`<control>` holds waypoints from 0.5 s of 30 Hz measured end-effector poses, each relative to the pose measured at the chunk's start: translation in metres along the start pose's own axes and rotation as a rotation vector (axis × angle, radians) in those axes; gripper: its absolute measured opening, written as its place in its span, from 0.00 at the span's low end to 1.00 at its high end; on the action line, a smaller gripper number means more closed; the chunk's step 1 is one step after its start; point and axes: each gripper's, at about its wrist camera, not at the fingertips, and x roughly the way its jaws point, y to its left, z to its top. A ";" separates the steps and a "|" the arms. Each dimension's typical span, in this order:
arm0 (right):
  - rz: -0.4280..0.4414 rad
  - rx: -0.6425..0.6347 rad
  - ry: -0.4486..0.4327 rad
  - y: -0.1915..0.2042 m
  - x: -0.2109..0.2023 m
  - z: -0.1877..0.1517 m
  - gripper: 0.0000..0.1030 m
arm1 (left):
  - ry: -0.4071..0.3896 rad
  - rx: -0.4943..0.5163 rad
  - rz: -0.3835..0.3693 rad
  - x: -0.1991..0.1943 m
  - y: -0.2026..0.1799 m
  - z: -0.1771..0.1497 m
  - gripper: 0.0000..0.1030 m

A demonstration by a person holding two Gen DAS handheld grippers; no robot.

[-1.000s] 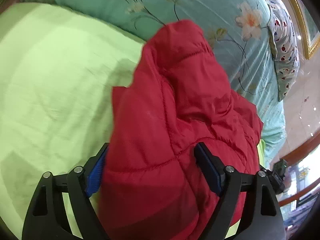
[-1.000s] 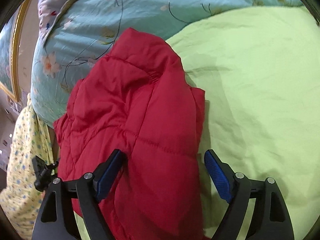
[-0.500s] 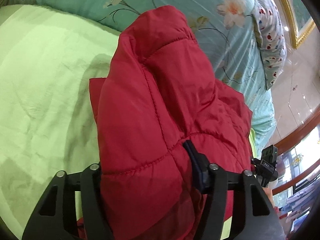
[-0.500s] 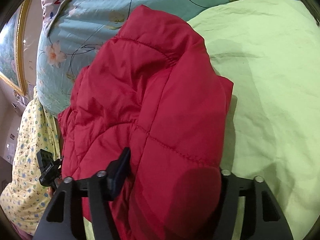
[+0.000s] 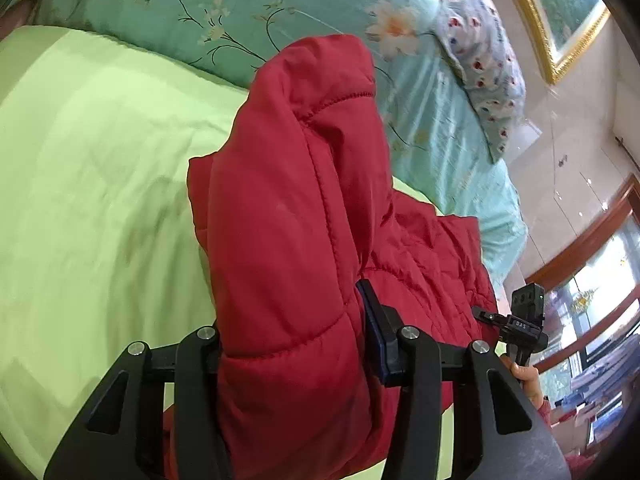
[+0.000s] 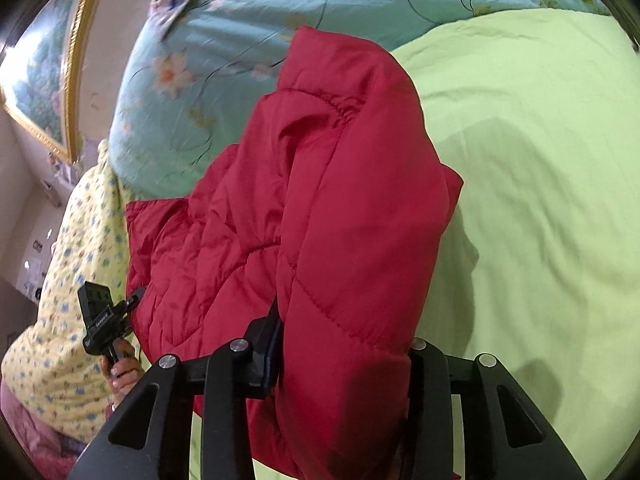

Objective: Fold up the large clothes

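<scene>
Both pairs of jaws, wide apart a second ago, are closing on the red padded jacket: the left gripper and right gripper now pinch thick folds between their fingers, and the fabric bunches higher above them.

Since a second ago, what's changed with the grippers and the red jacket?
Both grippers, left and right, went from open around the red jacket to clamping its padded edge, jaws closing, and lifted it off the green sheet. The sheet and floral quilt are unchanged.
</scene>
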 end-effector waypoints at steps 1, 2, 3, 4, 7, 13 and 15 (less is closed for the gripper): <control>0.006 0.001 0.006 0.001 -0.004 -0.010 0.37 | 0.003 0.003 -0.002 -0.009 -0.002 -0.010 0.44; 0.011 0.002 0.012 0.001 -0.008 -0.019 0.37 | 0.006 0.003 -0.002 -0.015 -0.003 -0.016 0.44; 0.019 0.004 0.018 0.003 -0.013 -0.030 0.37 | 0.011 0.003 -0.004 -0.021 -0.005 -0.024 0.44; 0.023 0.006 0.019 0.002 -0.017 -0.035 0.37 | 0.017 -0.002 -0.010 -0.030 -0.005 -0.034 0.44; 0.033 0.003 0.025 0.008 -0.028 -0.056 0.37 | 0.025 -0.017 -0.019 -0.051 -0.002 -0.056 0.44; 0.045 0.002 0.031 0.016 -0.034 -0.078 0.37 | 0.033 -0.027 -0.017 -0.077 0.000 -0.089 0.44; 0.039 0.002 0.028 0.017 -0.031 -0.081 0.38 | 0.027 -0.011 0.000 -0.078 -0.001 -0.092 0.44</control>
